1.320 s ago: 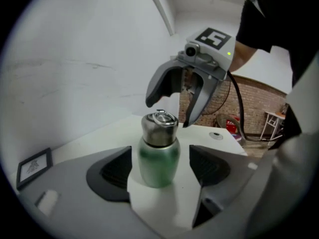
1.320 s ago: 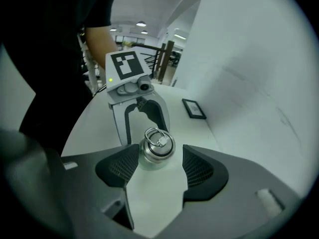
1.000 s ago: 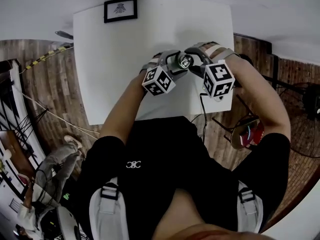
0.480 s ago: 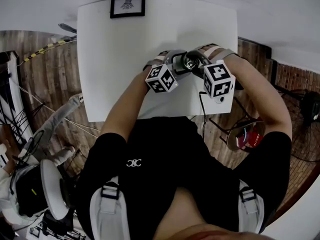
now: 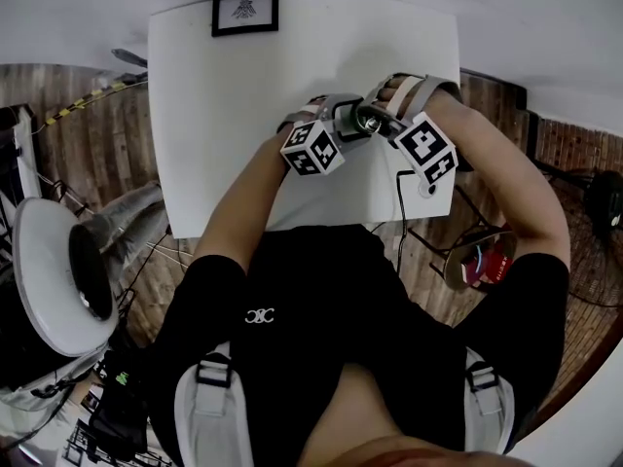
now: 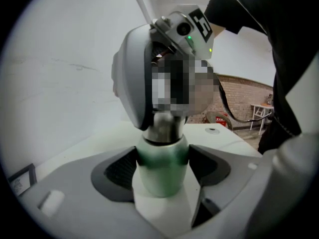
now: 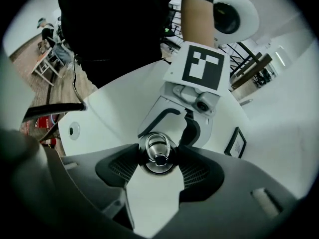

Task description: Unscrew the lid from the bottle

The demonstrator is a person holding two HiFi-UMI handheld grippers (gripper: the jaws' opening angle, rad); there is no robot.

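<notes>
White table (image 5: 243, 86): one bottle (image 6: 162, 166), one lid (image 7: 157, 152), two grippers (image 6: 162, 176) (image 7: 157, 164).

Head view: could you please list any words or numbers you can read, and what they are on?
None can be read for certain.
Framed picture: print too small to read.
Black shirt: small white emblem, too small to read.
Marker cubes: square patterns only, no words.

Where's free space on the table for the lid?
The table is bare at left and middle, from the frame at the far edge to the near edge. Crowded at right: left gripper on the bottle, right gripper on its lid.
</notes>
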